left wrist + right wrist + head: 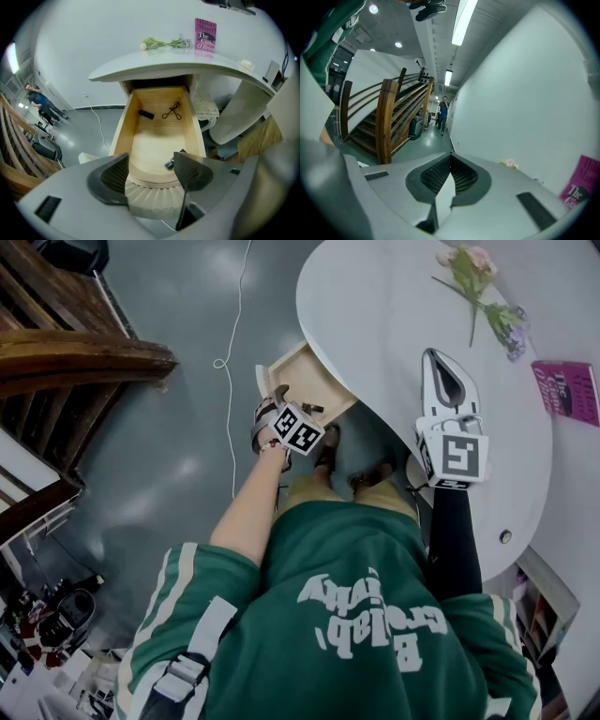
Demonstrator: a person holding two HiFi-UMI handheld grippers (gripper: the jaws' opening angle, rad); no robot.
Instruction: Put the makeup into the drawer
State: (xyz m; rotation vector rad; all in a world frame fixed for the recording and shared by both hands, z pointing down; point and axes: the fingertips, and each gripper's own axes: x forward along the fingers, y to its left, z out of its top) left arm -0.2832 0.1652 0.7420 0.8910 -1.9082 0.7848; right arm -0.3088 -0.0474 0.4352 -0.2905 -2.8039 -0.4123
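The open pale wooden drawer (pixel 159 140) holds three makeup items, a black tube (pixel 146 114), an eyelash curler (pixel 172 111) and a small dark piece (pixel 169 164); the left gripper (pixel 151 171) gapes empty and the right gripper (pixel 450 174) is closed.

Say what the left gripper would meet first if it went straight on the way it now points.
Probably the bare floor of the open drawer, which the left gripper faces with jaws apart. A small dark item beside one jaw might come first; depth is unclear.

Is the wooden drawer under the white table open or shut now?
Open. The light wooden drawer stands well out from under the white table, with its inside in plain view.
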